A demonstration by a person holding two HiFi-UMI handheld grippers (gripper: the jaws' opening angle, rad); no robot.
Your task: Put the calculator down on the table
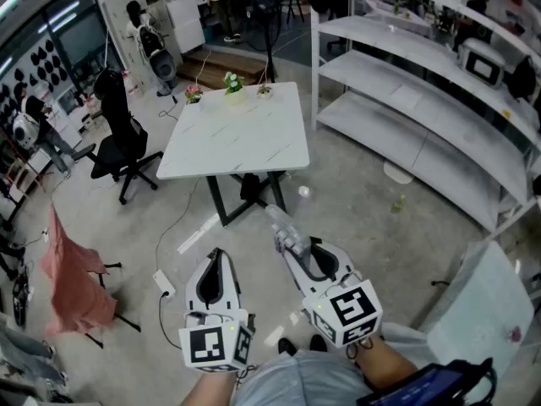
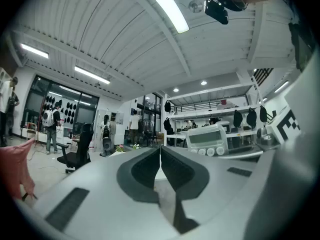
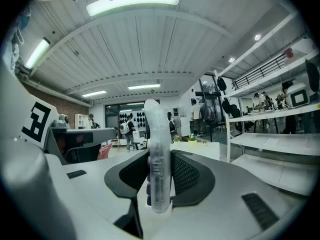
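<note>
A translucent white calculator stands on edge between the pads of my right gripper, which is shut on it and held level at waist height. In the right gripper view the calculator rises upright between the two jaws. From the left gripper view its display and round buttons show at the right. My left gripper hangs beside the right one, jaws shut together with nothing in them. The white marble-look table stands ahead, some way off across the floor.
Small plant pots sit at the table's far edge. A black office chair stands left of the table, and a pink cloth hangs on a stand nearer left. White shelving runs along the right. A power strip lies on the floor.
</note>
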